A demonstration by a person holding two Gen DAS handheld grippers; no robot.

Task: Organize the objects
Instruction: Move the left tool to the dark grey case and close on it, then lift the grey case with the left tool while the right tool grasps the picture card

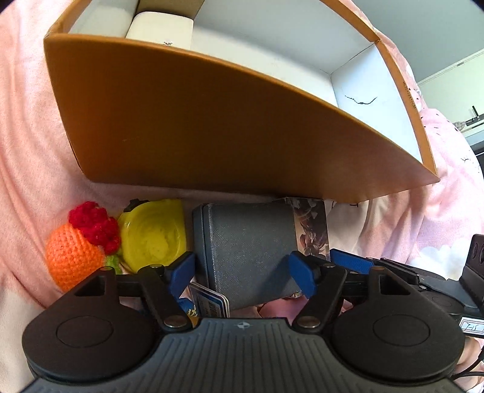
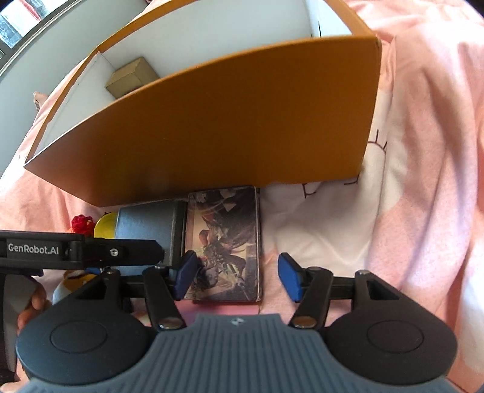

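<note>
Both grippers tip steeply down over the pink blanket (image 2: 423, 151), side by side in front of the orange box (image 1: 187, 121). The left gripper (image 1: 246, 272) straddles the grey case (image 1: 245, 241): blue pads on either side, jaws apart, and whether the pads touch the case's sides I can't quite tell from here. The right gripper (image 2: 239, 276) stands over the near end of the picture book (image 2: 225, 241), jaws apart too; the left pad overlaps the book's edge, the right pad hangs clear over bare blanket. A hand (image 2: 30, 305) shows at the lower left of the right wrist view, on the other tool's handle.

Tight quarters here. The case and book lie touching each other, both tucked right against the box's front wall. Left of the case sit a yellow dish (image 1: 152, 235) and a crocheted orange toy (image 1: 75, 254), close together. Right of the book, open blanket. The box stands open; a white box (image 1: 160, 28) and a small cardboard box (image 2: 133, 75) rest inside.
</note>
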